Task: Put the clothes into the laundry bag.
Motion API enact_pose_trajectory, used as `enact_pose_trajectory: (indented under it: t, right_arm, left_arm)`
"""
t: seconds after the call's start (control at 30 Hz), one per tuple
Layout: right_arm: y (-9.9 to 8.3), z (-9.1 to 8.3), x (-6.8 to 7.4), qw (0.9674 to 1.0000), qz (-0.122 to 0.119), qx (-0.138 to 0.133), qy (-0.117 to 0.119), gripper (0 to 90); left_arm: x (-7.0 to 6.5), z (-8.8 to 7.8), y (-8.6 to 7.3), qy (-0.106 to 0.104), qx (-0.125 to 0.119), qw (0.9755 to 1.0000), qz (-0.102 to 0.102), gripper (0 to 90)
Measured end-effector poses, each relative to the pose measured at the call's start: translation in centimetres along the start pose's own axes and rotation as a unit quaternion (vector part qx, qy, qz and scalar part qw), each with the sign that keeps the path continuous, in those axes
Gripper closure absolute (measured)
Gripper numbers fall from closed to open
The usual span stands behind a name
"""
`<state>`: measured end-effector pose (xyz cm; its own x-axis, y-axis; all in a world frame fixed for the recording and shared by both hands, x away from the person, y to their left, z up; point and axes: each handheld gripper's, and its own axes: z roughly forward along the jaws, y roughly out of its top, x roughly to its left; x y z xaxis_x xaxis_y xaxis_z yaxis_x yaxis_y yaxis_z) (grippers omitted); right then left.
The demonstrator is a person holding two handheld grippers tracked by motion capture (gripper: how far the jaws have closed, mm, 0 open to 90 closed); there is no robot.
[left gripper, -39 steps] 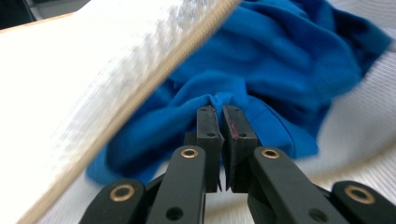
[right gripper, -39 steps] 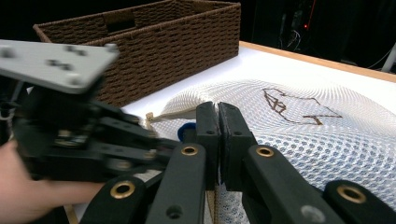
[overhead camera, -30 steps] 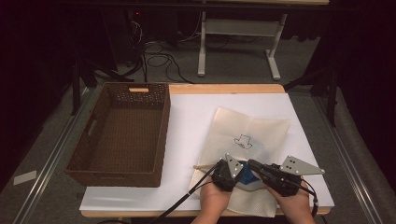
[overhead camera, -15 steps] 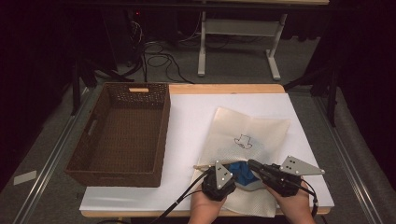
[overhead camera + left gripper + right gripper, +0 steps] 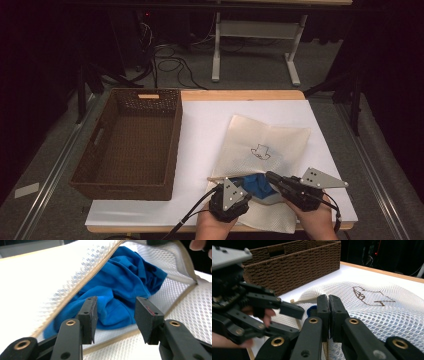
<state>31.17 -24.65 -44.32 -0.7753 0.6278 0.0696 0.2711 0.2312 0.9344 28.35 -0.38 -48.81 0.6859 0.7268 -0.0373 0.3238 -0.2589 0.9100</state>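
From the high view, my two hands come in at the bottom middle of the frame. My left gripper (image 5: 239,192) sits just left of the blue cloth (image 5: 257,184). My right gripper (image 5: 272,177) sits just right of it, with its grey plate on top. The blue cloth pokes out of the open end of a white mesh bag (image 5: 265,145), low in the frame and right of the middle. The bag lies flat on the white table (image 5: 200,125) and has a small dark drawing on it. A brown woven basket (image 5: 130,142) stands on the left side of the frame, well apart from the bag.

In the left gripper view, my left gripper (image 5: 116,312) has its jaws partway apart, and they have just been opening. The blue cloth (image 5: 122,287) lies in the middle of the frame, behind the gap between them. The pads do not press on it. The mesh bag (image 5: 50,272) lifts up like a tent over the cloth, with its tan edge running from lower left to the top.

In the right gripper view, my right gripper (image 5: 328,312) has its jaws shut tight together in the middle of the frame, pinching the edge of the mesh bag (image 5: 372,312). A bit of blue cloth (image 5: 312,310) peeks out just left of them. My left gripper (image 5: 294,315) fills the left side. The basket (image 5: 294,267) is at the upper left.
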Motion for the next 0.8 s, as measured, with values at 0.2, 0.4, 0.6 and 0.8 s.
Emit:
enact_pose_trajectory:
  t: [0.2,0.4,0.6,0.8]
  right_arm:
    - [-0.1,0.0,0.1,1.0000,-0.002,0.004,0.003,88.9]
    - [-0.4,0.2,0.6,0.9996,-0.010,0.022,0.010,88.8]
    - [-1.4,1.0,1.3,0.9972,-0.022,0.067,0.023,88.6]
    - [-2.7,1.8,1.4,0.9926,-0.027,0.116,0.023,88.6]
  left_arm:
    - [1.6,-2.2,0.4,-0.006,0.009,0.9999,0.004,53.4]
    - [3.9,-4.1,-0.4,0.012,-0.010,0.9996,-0.024,52.8]
    - [5.0,-4.9,-0.9,0.015,-0.022,0.9986,-0.047,52.1]
    - [5.4,-4.7,-1.4,0.021,-0.007,0.9988,-0.045,49.9]
